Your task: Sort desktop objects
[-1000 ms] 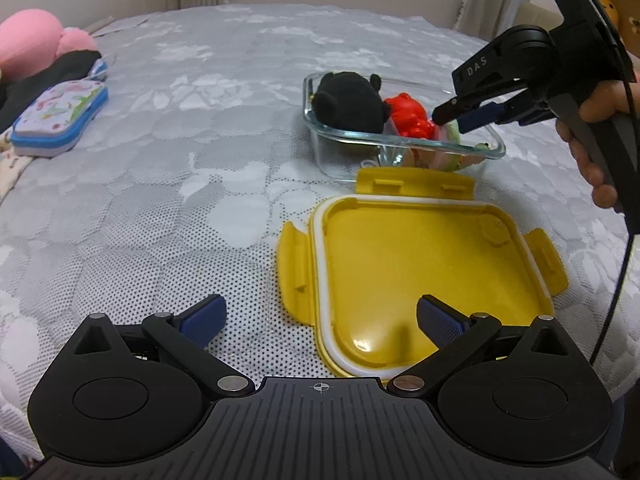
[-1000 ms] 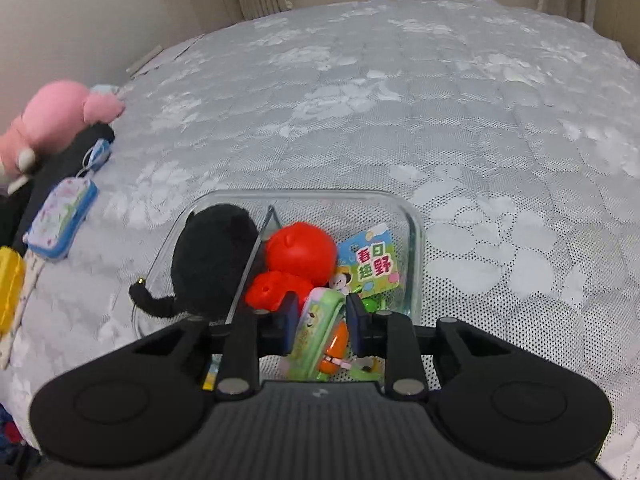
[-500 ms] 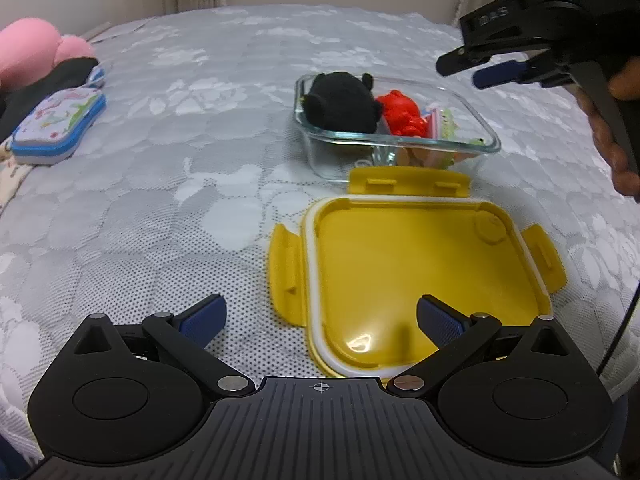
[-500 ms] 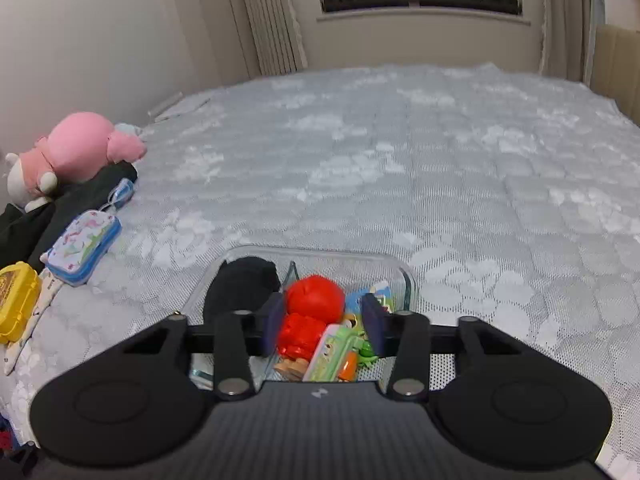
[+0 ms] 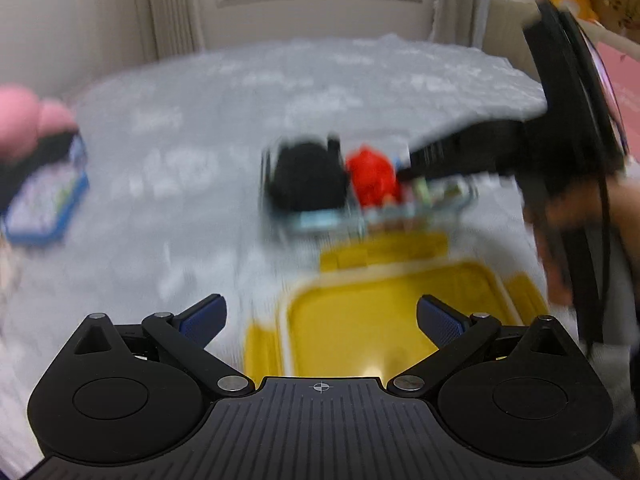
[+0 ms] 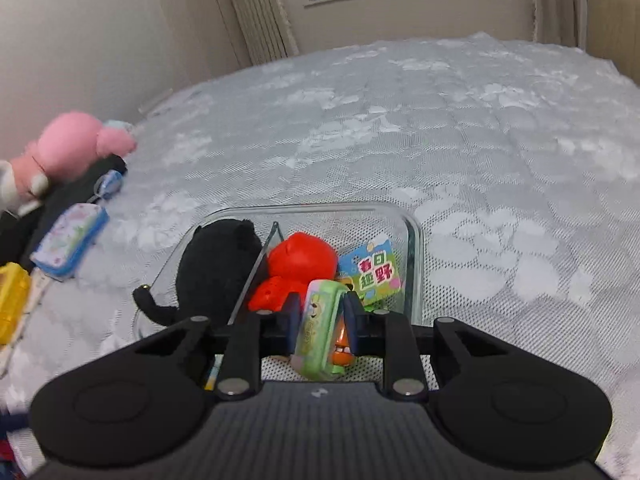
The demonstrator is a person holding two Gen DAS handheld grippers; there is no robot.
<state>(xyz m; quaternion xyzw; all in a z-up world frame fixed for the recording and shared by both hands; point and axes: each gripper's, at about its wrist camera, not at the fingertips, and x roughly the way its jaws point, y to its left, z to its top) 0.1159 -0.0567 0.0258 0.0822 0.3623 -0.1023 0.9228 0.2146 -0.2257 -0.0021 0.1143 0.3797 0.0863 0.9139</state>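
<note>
A clear glass container [image 6: 414, 236] sits on the grey quilted surface; it also shows blurred in the left wrist view [image 5: 316, 220]. It holds a black plush [image 6: 216, 268], a red toy [image 6: 298, 264], a colourful card [image 6: 374, 274] and a green case [image 6: 320, 332]. My right gripper [image 6: 322, 312] reaches over the container's near edge, its pads close on either side of the green case; whether they grip it is unclear. My left gripper [image 5: 320, 316] is open and empty above the yellow lid [image 5: 384, 312], which lies in front of the container.
A blue-edged pouch [image 6: 70, 240], a pink plush [image 6: 76, 144], dark cloth and a yellow box [image 6: 10, 300] lie at the left. The person's hand with the right gripper [image 5: 572, 152] shows at the right of the blurred left wrist view.
The right gripper has dropped back to the container and its fingers have narrowed around the green case. The left gripper has tilted up with strong motion blur, still open.
</note>
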